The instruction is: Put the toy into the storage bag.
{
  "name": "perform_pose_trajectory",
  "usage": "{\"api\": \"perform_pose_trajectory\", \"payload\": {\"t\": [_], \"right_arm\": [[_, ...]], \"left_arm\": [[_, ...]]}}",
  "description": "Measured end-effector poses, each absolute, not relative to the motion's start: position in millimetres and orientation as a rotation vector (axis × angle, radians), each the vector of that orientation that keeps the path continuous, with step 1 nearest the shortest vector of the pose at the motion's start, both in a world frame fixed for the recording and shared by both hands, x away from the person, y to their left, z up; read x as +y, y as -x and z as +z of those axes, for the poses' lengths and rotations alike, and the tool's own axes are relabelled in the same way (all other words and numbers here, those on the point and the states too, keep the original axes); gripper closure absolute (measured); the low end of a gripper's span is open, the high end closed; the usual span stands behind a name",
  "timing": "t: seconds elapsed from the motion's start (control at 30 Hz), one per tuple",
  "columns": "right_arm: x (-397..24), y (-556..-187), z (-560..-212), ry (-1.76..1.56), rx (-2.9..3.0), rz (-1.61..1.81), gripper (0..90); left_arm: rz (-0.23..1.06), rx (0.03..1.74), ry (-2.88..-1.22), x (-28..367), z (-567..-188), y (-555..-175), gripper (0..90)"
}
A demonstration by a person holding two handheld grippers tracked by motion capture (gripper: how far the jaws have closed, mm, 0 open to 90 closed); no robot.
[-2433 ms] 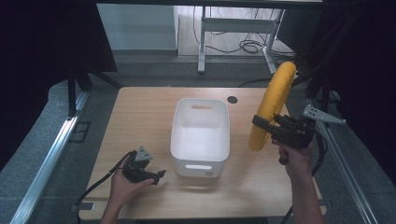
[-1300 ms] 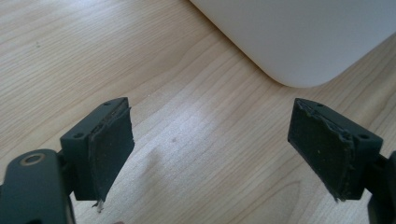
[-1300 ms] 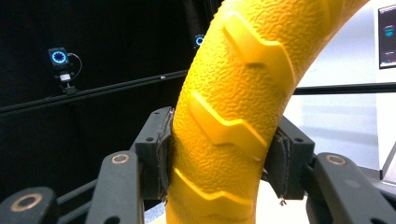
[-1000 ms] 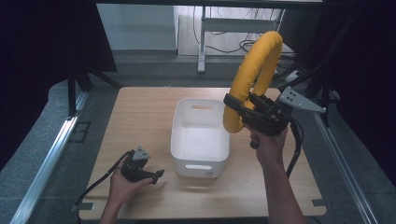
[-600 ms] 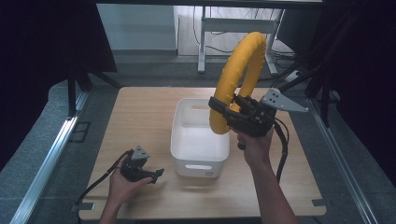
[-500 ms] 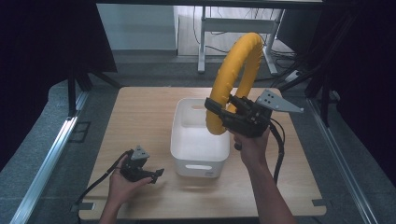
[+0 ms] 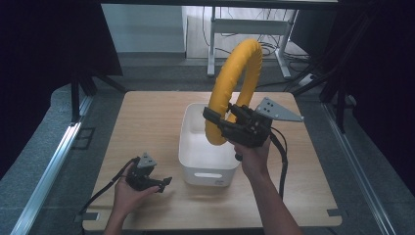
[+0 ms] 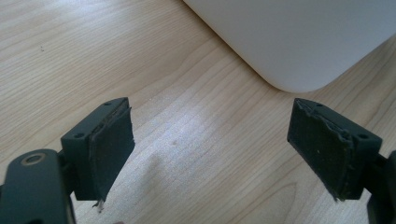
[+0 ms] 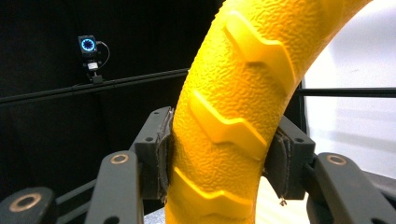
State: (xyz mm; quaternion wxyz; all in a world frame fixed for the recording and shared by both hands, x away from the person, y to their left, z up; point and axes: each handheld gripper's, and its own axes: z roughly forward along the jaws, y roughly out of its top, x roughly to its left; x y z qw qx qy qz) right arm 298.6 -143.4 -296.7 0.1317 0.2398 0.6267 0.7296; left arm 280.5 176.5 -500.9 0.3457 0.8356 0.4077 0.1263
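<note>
A yellow ring [image 7: 234,83] with raised tread ridges stands upright above the white bin [image 7: 190,147] at the table's middle. My right gripper [image 7: 218,125] is shut on the ring's lower part, over the bin's right half. In the right gripper view both jaws press the yellow ring [image 9: 229,116] from either side. My left gripper [image 7: 161,183] rests low at the front left of the table, held in a hand, just left of the bin. Its jaws stand wide apart over bare wood in the left gripper view, with a corner of the white bin [image 8: 299,37] ahead.
The wooden table [image 7: 147,122] has free surface left and right of the bin. Dark curtains and metal rails flank the table. A desk frame and cables stand on the floor behind. A small camera with a blue light ring [image 9: 88,45] hangs on a dark bar.
My right gripper has carried the yellow ring from the table's right side leftward to above the bin, turning it upright. The left gripper has stayed put.
</note>
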Motion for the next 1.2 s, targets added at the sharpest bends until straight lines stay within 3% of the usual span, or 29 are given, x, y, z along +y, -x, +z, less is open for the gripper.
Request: {"api": "perform_pose_trajectory", "payload": {"t": [1.2], "right_arm": [[-103.4, -289.3, -331.0, -0.732, 1.825, 2.155, 47.7]], "left_arm": [[0.317, 1.062, -2.171, 173.8, -503.4, -280.8, 14.7]]}}
